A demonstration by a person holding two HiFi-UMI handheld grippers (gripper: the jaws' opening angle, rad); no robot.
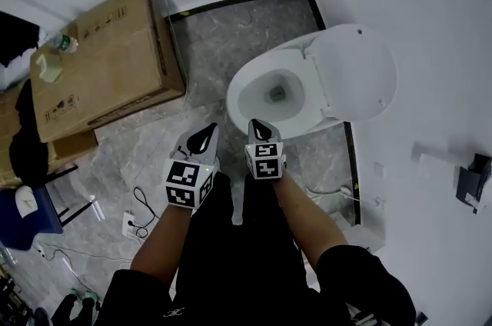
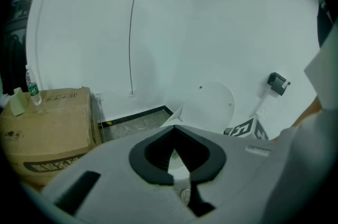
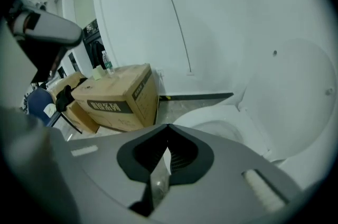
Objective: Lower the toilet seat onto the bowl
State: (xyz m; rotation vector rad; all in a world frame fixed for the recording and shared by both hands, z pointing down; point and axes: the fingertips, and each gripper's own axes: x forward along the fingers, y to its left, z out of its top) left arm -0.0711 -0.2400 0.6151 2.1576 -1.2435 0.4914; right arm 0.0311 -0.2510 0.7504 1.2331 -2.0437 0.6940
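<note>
The white toilet bowl [image 1: 257,98] stands uncovered, with water showing in its drain. Its seat and lid [image 1: 355,74] stand raised behind the bowl, and I cannot tell one from the other. My left gripper [image 1: 203,137] hangs shut and empty over the floor, left of the bowl's front rim. My right gripper [image 1: 259,128] is shut on nothing right at the front rim. In the left gripper view the tips [image 2: 174,127] meet below the raised lid [image 2: 214,104]. The right gripper view has its closed tips [image 3: 168,126] short of the bowl [image 3: 224,128] and the lid [image 3: 296,96].
A large cardboard box [image 1: 108,63] with a bottle [image 1: 65,44] on it stands left of the toilet. A blue chair [image 1: 31,213], a power strip [image 1: 129,223] and cables [image 1: 142,203] lie on the floor at lower left. A dark holder [image 1: 470,182] is fixed to the right wall.
</note>
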